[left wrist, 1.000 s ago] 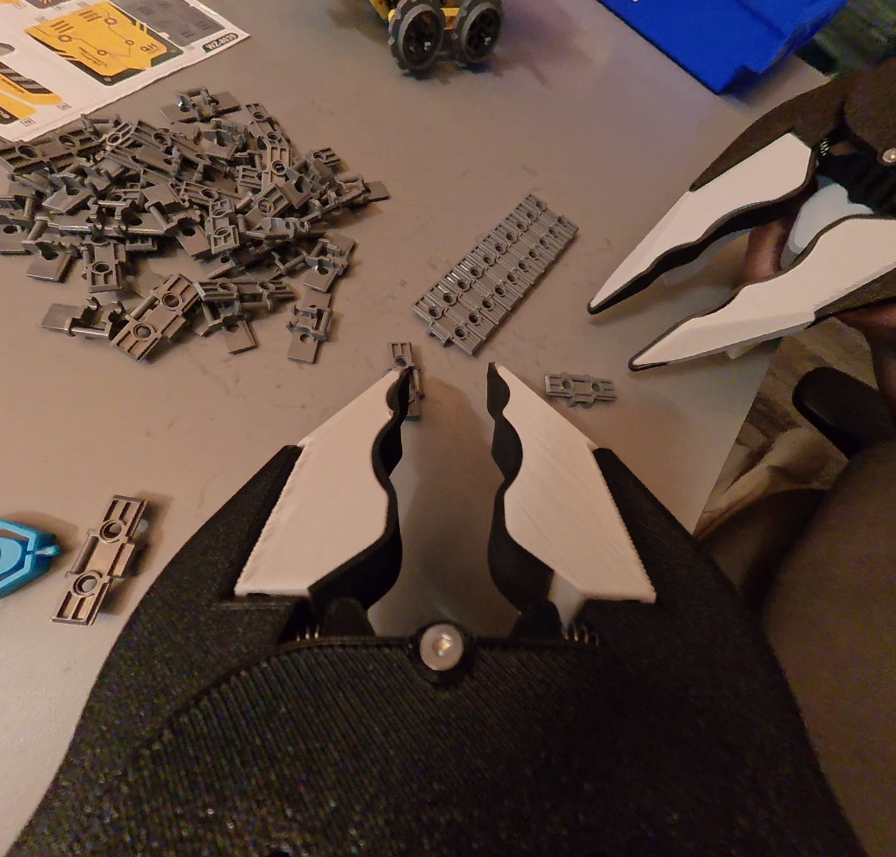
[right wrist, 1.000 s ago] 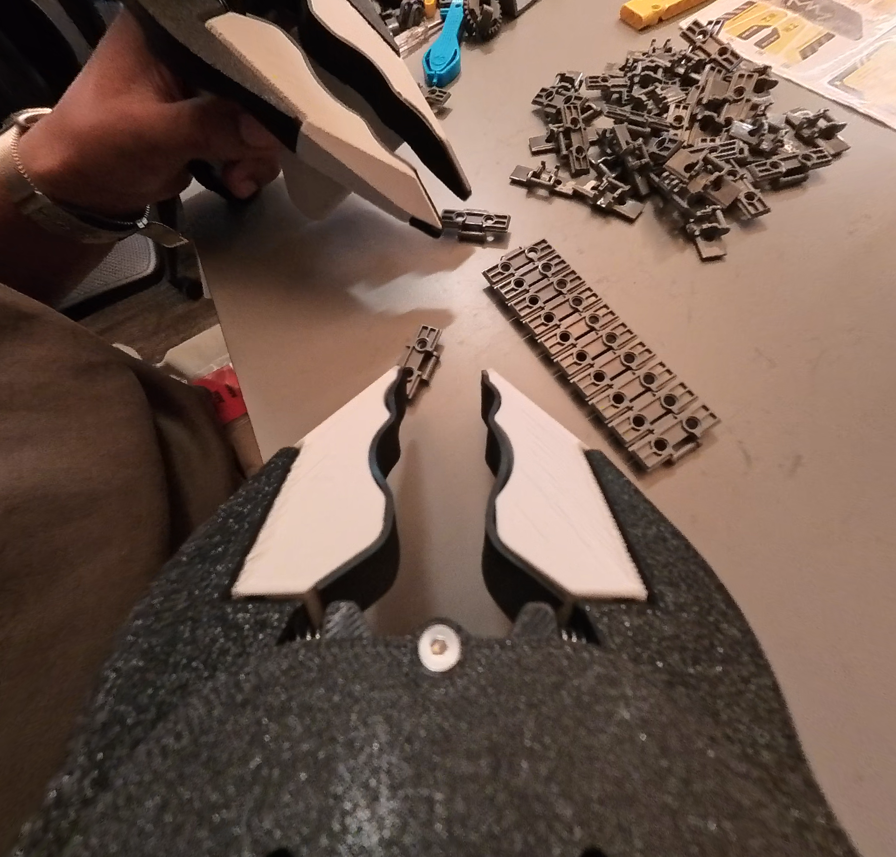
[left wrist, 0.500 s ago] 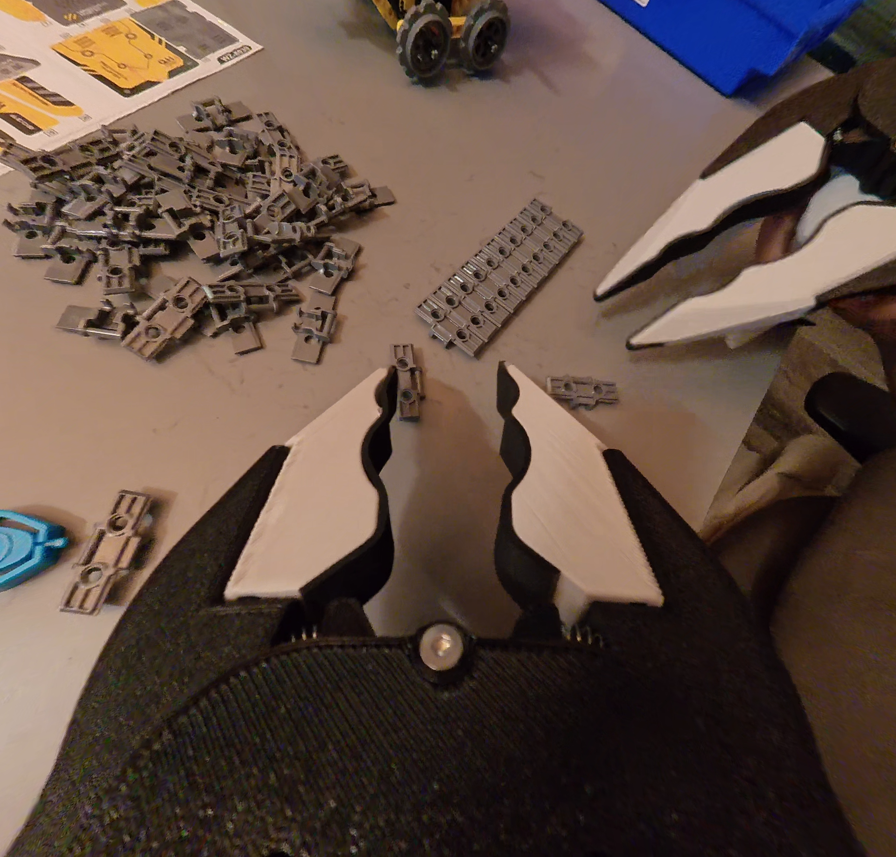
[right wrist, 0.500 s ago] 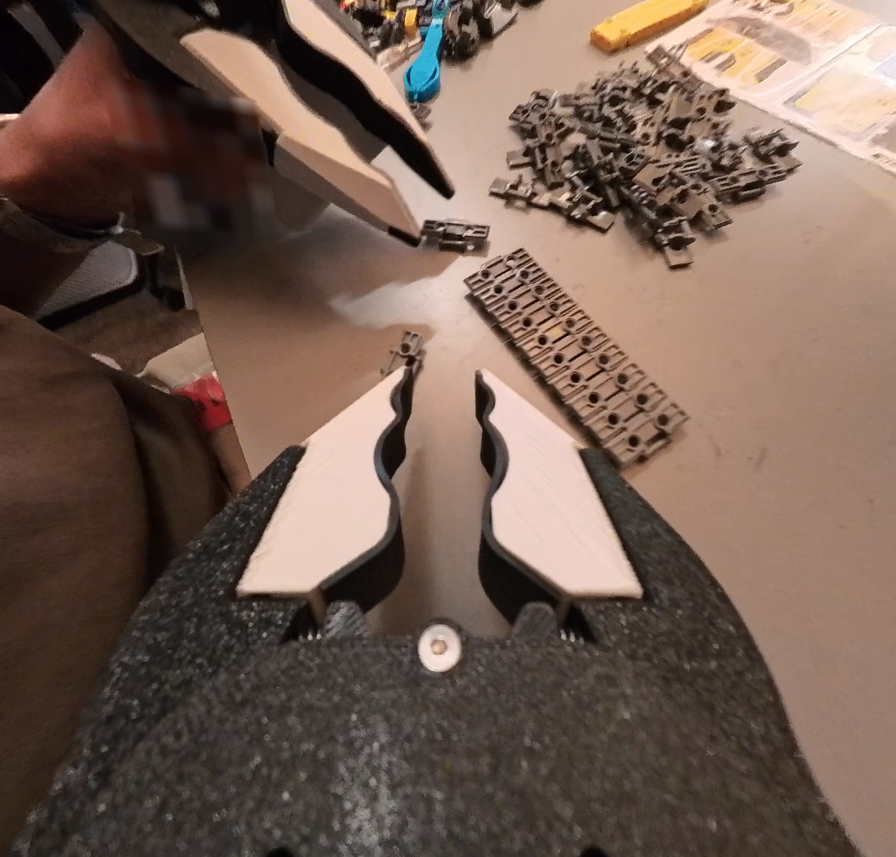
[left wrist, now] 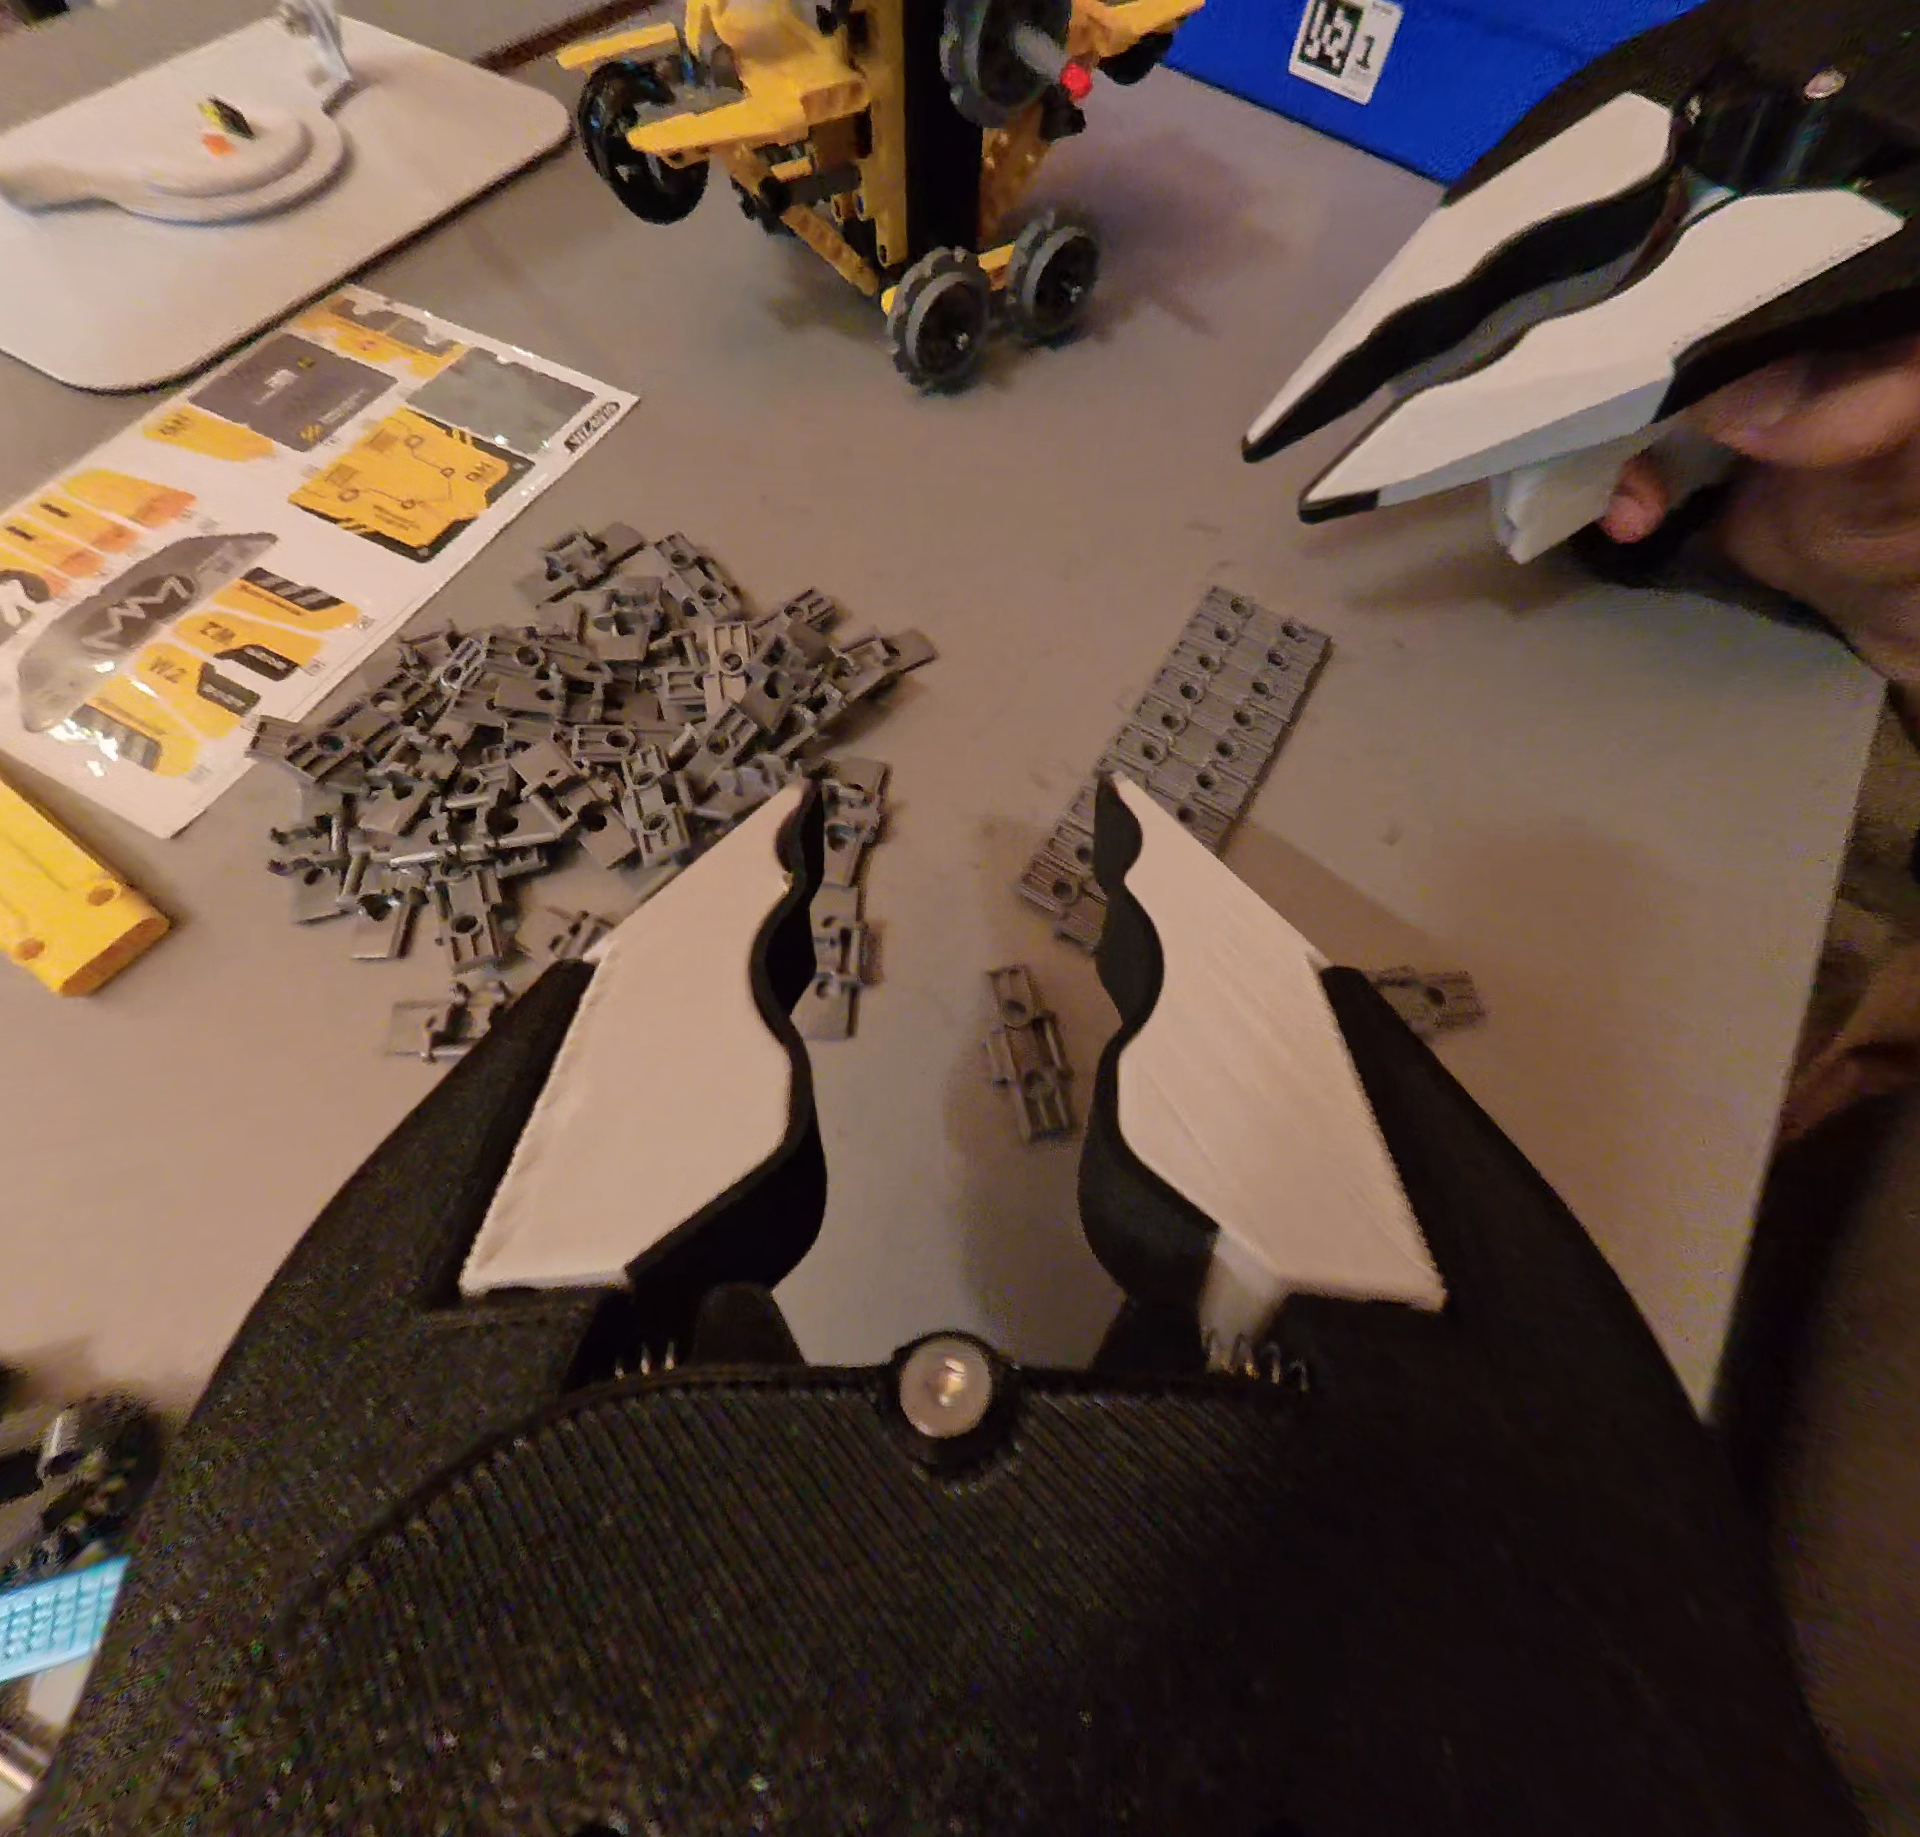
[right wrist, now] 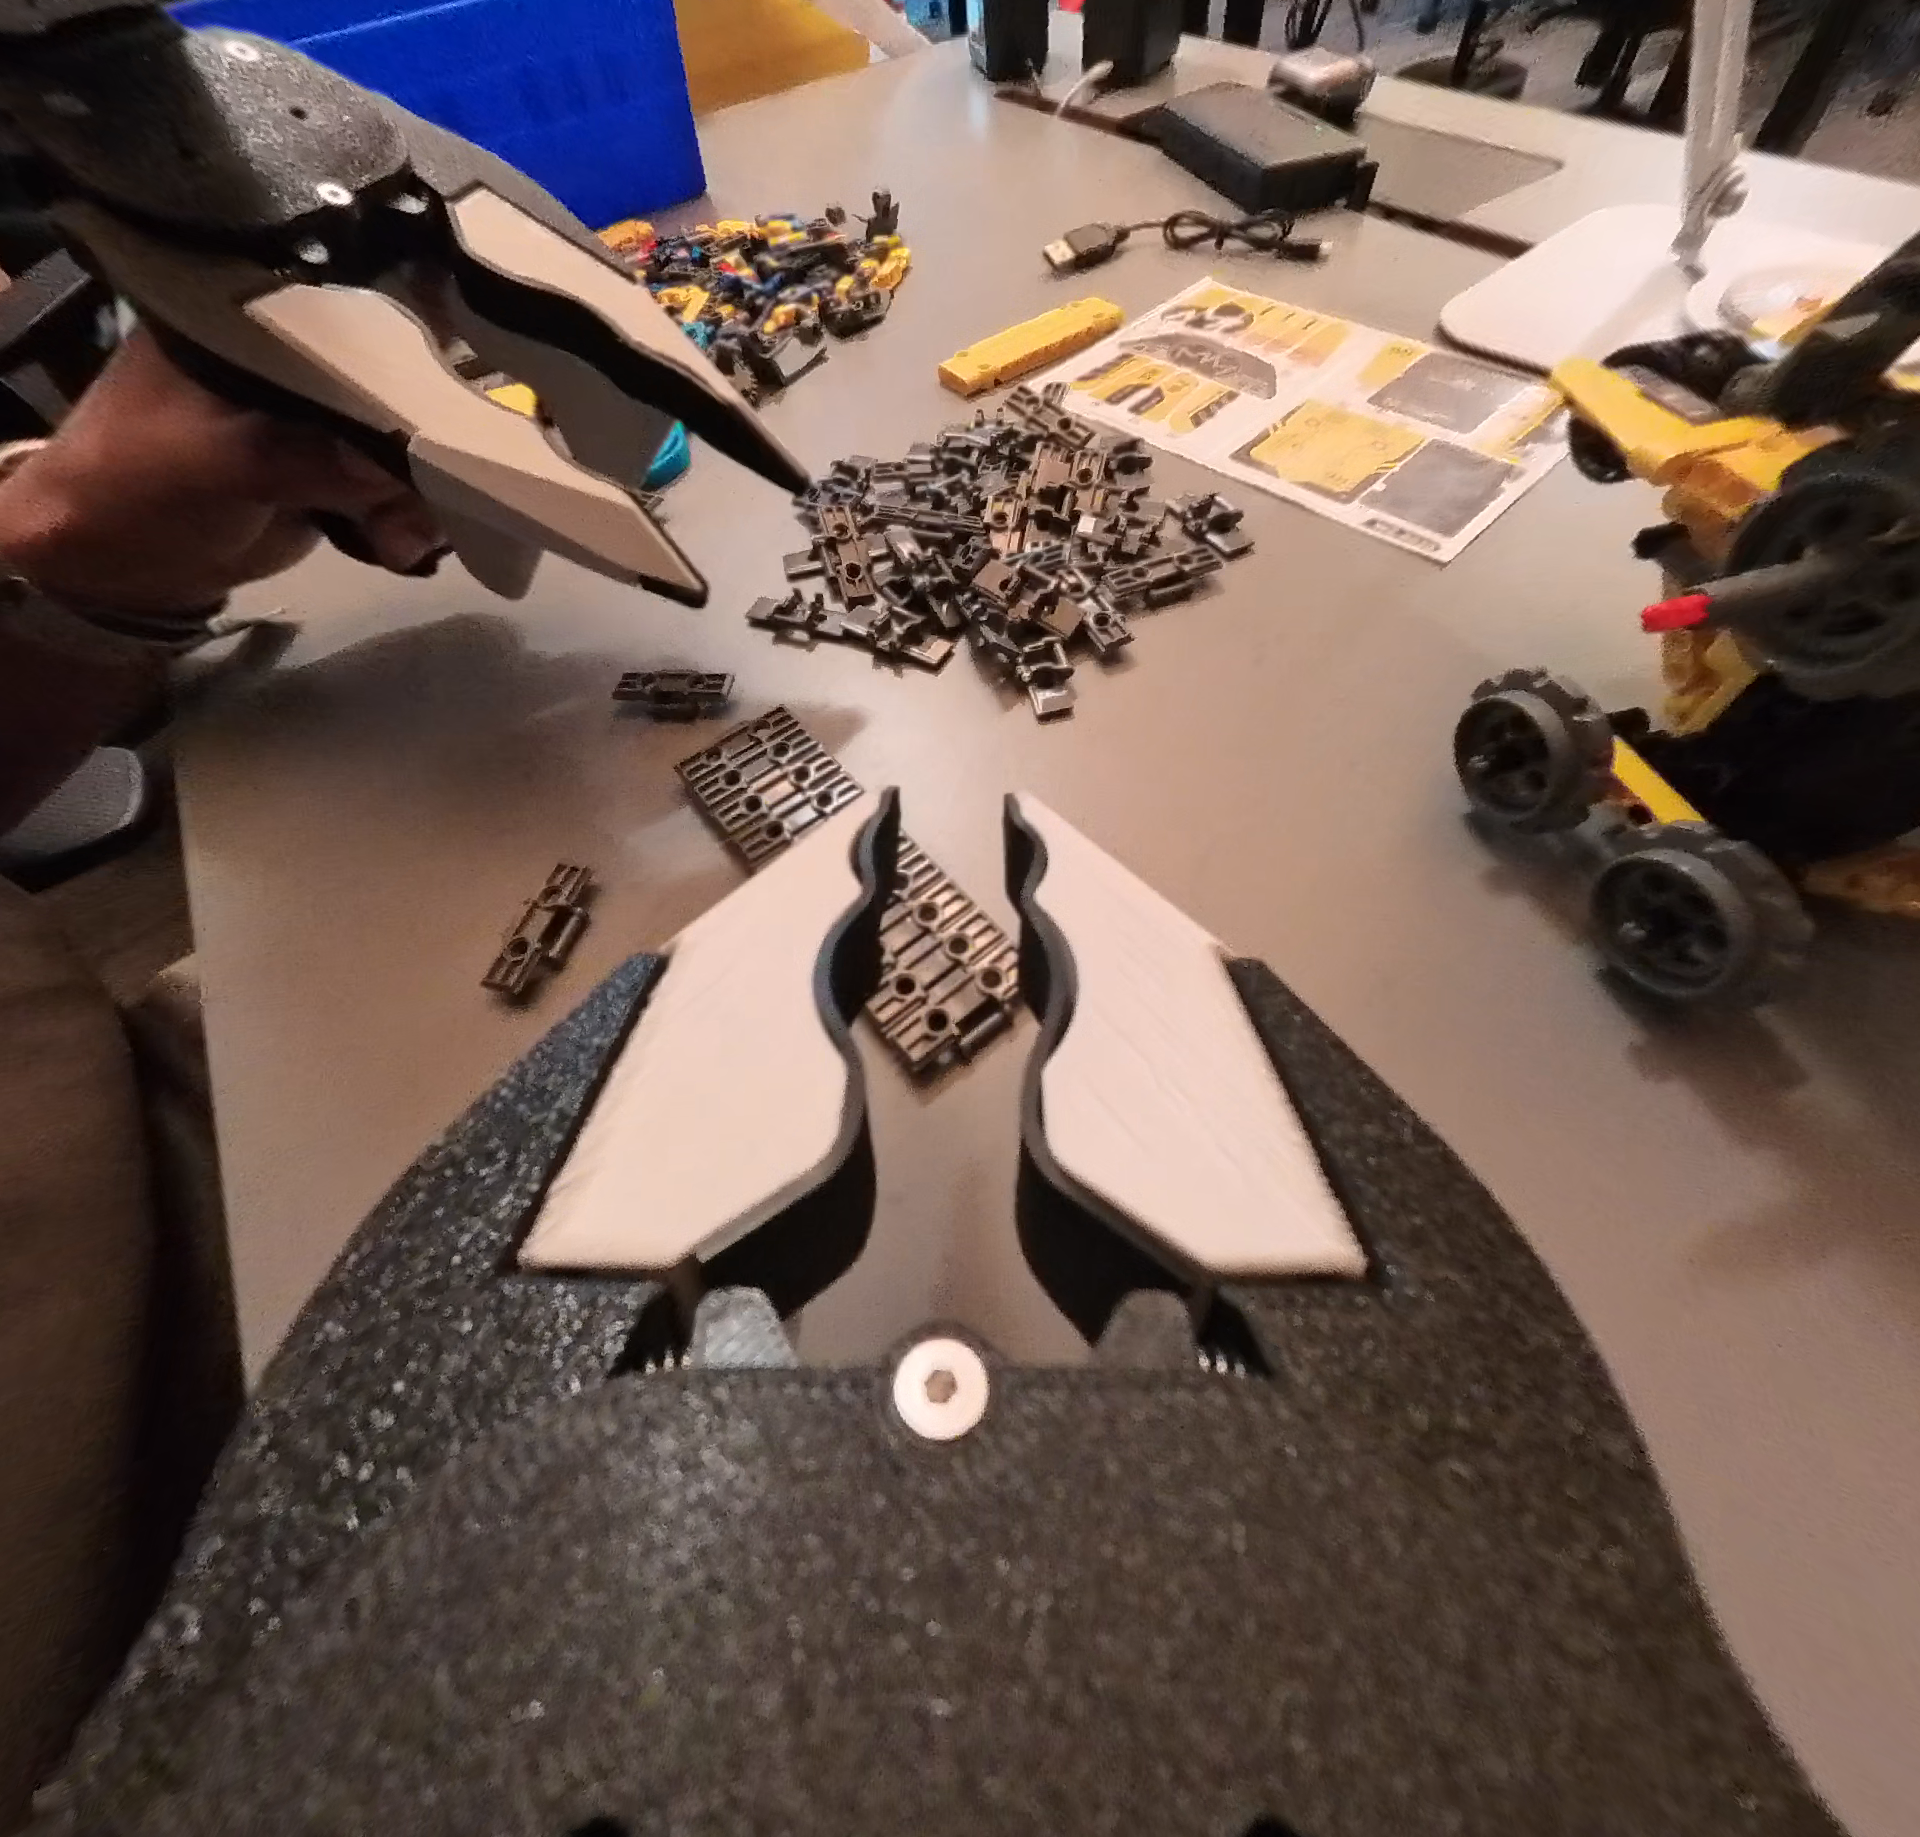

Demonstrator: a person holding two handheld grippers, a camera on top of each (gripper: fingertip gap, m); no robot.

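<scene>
Behind the spread right fingers (right wrist: 940,821), a half-hidden grey track strip (right wrist: 940,966); left fingers (left wrist: 951,800) likewise spread, empty.

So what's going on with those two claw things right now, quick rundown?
Left gripper open, empty, above loose grey links beside the pile. Right gripper open, empty, over the joined track strip. Nothing between them; yellow wheeled model off to the side.

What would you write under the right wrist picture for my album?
Open right gripper above a joined grey track strip, loose links pile beyond.
</scene>
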